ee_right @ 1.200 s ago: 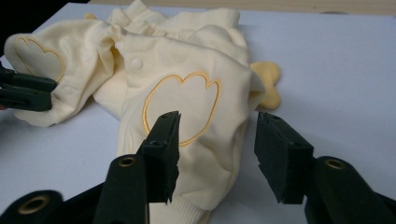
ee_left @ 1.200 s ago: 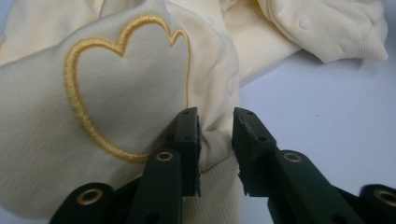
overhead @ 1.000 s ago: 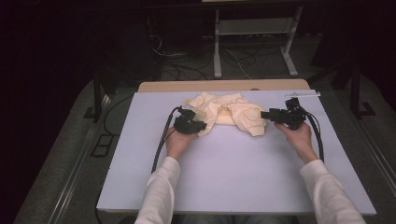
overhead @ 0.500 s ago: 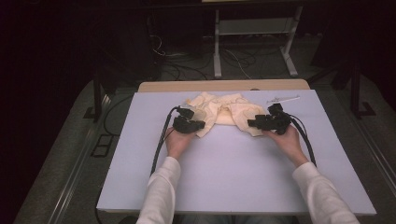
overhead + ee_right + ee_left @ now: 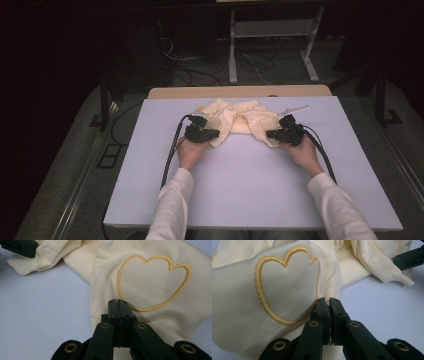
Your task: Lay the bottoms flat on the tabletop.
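- Left gripper [image 5: 214,133]: jaws pinched together on the hem of the cream garment [image 5: 240,120]. In the left gripper view, the left gripper [image 5: 329,305] has cloth caught between its tips, just below an embroidered gold outline [image 5: 287,287].
- Right gripper [image 5: 272,134]: its jaws have just been closing and now clamp the opposite lower edge of the garment. In the right gripper view the right gripper [image 5: 117,305] has its tips fully together over the fabric edge beside a matching gold outline [image 5: 155,282].
- Garment location: bunched at the far middle of the white table [image 5: 250,185], between the two grippers, with both grasped ends on the near side of the heap.
- Step in hand (judgement): both grasps are established, one on each side; the work appears to be spreading or flattening the garment.
- Next move (judgement): draw the two grippers apart and lift slightly, keeping tension even so neither thin hem slips from the pinch.
- Hard to make out:
  - How much cloth sits inside each pinch; the jaw tips cover the bite.
  - The garment's overall shape, since folds hide the far side.
  - A thin pale object [image 5: 295,108] lies on the table just beyond the right gripper; its identity cannot be told.
  - Snap buttons [image 5: 375,261] suggest an opening, but whether it is fastened is unclear.
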Demonstrator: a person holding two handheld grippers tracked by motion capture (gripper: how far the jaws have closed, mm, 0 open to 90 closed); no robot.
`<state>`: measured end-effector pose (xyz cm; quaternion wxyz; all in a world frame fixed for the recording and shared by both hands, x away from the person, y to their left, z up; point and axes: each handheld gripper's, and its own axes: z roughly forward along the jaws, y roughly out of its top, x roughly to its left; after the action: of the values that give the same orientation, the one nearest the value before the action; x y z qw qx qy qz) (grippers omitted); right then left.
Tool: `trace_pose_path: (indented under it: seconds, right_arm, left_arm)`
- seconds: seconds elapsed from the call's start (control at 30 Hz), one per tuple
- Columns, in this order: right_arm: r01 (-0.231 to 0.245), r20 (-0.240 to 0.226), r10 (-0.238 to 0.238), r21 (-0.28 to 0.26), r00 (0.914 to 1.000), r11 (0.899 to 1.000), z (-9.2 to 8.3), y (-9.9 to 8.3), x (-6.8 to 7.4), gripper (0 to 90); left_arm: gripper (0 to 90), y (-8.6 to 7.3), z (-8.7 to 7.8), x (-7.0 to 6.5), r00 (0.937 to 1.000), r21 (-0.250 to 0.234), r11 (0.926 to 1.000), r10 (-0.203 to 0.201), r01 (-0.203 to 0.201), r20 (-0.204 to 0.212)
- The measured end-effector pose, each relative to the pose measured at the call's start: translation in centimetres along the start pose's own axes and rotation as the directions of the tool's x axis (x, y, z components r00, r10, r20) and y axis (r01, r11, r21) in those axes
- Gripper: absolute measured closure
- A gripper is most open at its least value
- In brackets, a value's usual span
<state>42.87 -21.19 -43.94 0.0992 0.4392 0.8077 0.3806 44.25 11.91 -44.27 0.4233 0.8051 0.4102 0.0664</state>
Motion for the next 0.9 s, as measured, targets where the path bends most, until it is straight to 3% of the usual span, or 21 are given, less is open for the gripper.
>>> trace_pose_path:
  seconds: [0.23, 0.33, 0.4, 0.43, 0.57, 0.63, 0.7, 0.73, 0.8, 0.83, 0.87, 0.9]
  right_arm:
    - [-0.025, -0.019, 0.024, -0.031, 0.9995, 0.999, -0.6, 0.1, -0.3, 89.2]
    - [-0.035, -0.034, 0.033, -0.068, 0.9989, 0.997, -1.0, 0.3, -0.2, 86.2]
    - [-0.041, -0.042, 0.038, -0.081, 0.9984, 0.996, -1.1, 0.4, -0.1, 81.1]
    - [-0.042, -0.043, 0.037, -0.111, 0.9984, 0.993, -1.2, 0.6, 0.2, 68.0]
    - [-0.033, -0.037, 0.028, -0.119, 0.9989, 0.992, -0.7, 0.9, 0.8, 46.2]
    - [-0.022, -0.002, 0.022, -0.099, 0.9998, 0.995, -0.1, 1.1, 1.0, 39.5]
    - [-0.014, 0.011, 0.015, -0.087, 0.9998, 0.996, 0.3, 1.2, 1.1, 38.6]
    - [0.0, 0.047, 0.003, -0.066, 0.9989, 0.998, 0.9, 1.3, 1.5, 38.6]
    - [0.033, 0.098, -0.03, -0.028, 0.9947, 0.999, 1.5, 1.3, 2.0, 45.0]
    - [0.033, 0.098, -0.03, -0.028, 0.9947, 0.999, 1.5, 1.3, 2.0, 45.0]
    - [0.091, 0.163, -0.09, -0.002, 0.9825, 0.996, 2.0, 1.3, 2.6, 55.2]
    - [0.091, 0.163, -0.09, -0.002, 0.9825, 0.996, 2.0, 1.3, 2.6, 55.2]
  left_arm:
    - [86.0, -0.1, -0.1, -0.1, 1.0, -0.008, 1.0, -0.005, 0.005, 0.003]
    - [86.0, 0.0, -0.3, -0.2, 1.0, -0.007, 1.0, -0.004, 0.004, 0.004]
    - [86.0, 0.0, -0.3, -0.3, 1.0, -0.008, 1.0, -0.006, 0.006, 0.006]
    - [86.1, 0.1, -0.4, -0.3, 1.0, -0.007, 1.0, -0.004, 0.004, 0.005]
    - [86.1, 0.2, -0.6, -0.4, 1.0, -0.009, 1.0, -0.002, 0.002, 0.007]
    - [86.1, 0.3, -0.8, -0.6, 0.9999, -0.016, 0.9998, -0.006, 0.006, 0.011]
    - [86.1, 0.4, -0.9, -0.6, 0.9999, -0.021, 0.9998, -0.008, 0.008, 0.011]
    - [86.2, 0.5, -1.2, -0.5, 0.9999, -0.024, 0.9997, -0.009, 0.009, 0.012]
    - [86.2, 0.5, -1.4, -0.5, 0.9998, -0.028, 0.9995, -0.012, 0.012, 0.013]
    - [86.2, 0.5, -1.4, -0.5, 0.9998, -0.028, 0.9995, -0.012, 0.012, 0.013]
    - [86.2, 0.6, -1.6, -0.6, 0.9998, -0.032, 0.9994, -0.016, 0.016, 0.016]
    - [86.2, 0.6, -1.6, -0.6, 0.9998, -0.032, 0.9994, -0.016, 0.016, 0.016]
